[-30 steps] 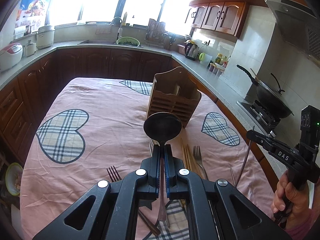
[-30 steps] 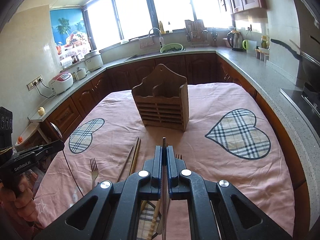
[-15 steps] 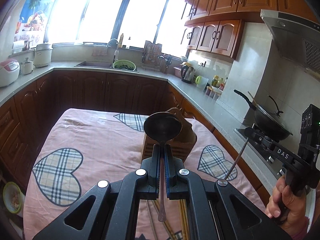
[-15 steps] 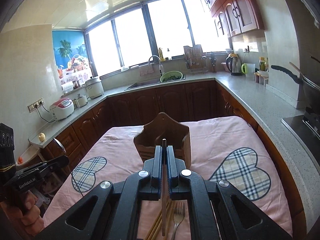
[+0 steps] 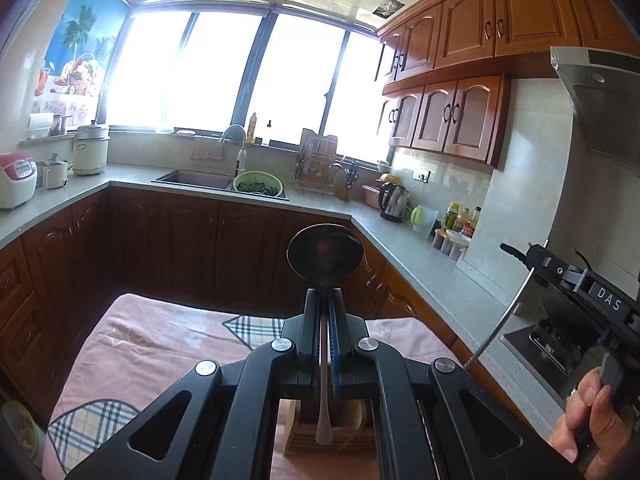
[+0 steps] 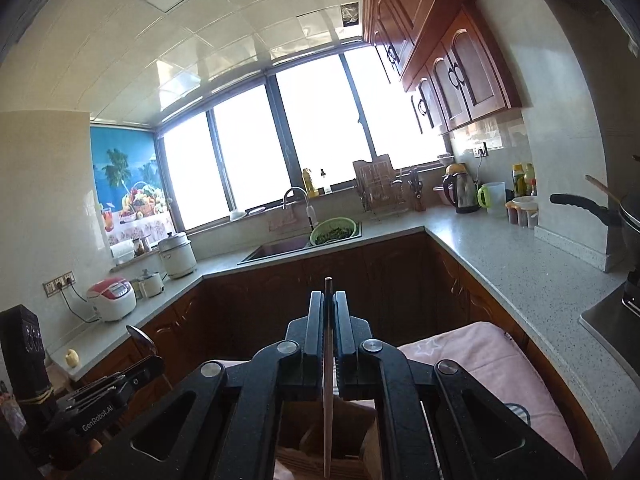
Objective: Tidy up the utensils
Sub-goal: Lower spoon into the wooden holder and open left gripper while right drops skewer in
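Observation:
My left gripper [image 5: 324, 294] is shut on a dark metal spoon [image 5: 326, 254], bowl up and handle hanging down. The handle's end hangs just over the wooden utensil holder [image 5: 344, 438] on the pink tablecloth [image 5: 152, 344]. My right gripper [image 6: 329, 298] is shut on a thin metal chopstick [image 6: 327, 384] that points down toward the same holder [image 6: 352, 428]. The left wrist view shows the right gripper [image 5: 520, 258] off to the right with the chopstick [image 5: 496, 332] slanting below it. The left gripper [image 6: 156, 364] and its spoon [image 6: 142, 340] appear at the lower left of the right wrist view.
A grey counter [image 5: 420, 264] wraps around the table, with a sink [image 5: 196, 179], green colander [image 5: 258, 184], kettle [image 5: 394, 202] and jars. A wok [image 6: 624, 216] sits on the stove at the right. Rice cookers [image 6: 112, 296] stand on the left counter. A hand [image 5: 588, 420] holds the right gripper.
Both grippers rose and moved forward over the holder, each keeping its utensil. The holder slid from mid-frame to under the fingers, and the forks and chopsticks on the cloth dropped out of view.

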Tool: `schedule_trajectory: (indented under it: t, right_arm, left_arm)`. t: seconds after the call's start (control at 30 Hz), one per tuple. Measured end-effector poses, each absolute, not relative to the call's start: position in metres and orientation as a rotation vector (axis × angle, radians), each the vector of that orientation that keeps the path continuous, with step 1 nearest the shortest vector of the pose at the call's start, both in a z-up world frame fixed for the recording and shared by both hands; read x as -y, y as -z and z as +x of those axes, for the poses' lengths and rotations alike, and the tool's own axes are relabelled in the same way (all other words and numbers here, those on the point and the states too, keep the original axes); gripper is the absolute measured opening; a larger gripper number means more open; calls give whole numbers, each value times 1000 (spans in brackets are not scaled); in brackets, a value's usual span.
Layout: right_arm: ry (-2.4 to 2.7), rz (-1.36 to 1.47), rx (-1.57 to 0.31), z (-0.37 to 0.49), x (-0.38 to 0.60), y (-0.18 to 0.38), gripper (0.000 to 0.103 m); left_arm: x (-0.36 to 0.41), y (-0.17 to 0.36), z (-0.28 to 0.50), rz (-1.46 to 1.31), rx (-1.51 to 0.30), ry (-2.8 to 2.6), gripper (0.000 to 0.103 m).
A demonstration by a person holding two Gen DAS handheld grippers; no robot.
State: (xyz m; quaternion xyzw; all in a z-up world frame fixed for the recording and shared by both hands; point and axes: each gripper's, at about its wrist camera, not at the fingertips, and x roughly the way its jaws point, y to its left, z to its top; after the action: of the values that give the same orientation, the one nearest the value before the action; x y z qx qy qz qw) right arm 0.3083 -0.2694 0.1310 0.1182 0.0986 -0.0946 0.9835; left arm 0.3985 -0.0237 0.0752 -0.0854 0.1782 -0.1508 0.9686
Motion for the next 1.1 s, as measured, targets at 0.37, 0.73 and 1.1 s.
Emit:
schedule_trajectory:
  t: [0.37, 0.73, 1.1]
  right_arm:
    - [218, 258, -255, 359, 291, -61, 4]
    - [181, 287, -281, 366, 294, -9, 4]
    - [209, 382, -346, 365, 321, -4, 6]
  left_arm:
    - [72, 7, 491, -234, -371, 250, 2]
    - [101, 50, 525, -189, -440, 246, 3]
    - [101, 36, 540, -177, -511, 269, 3]
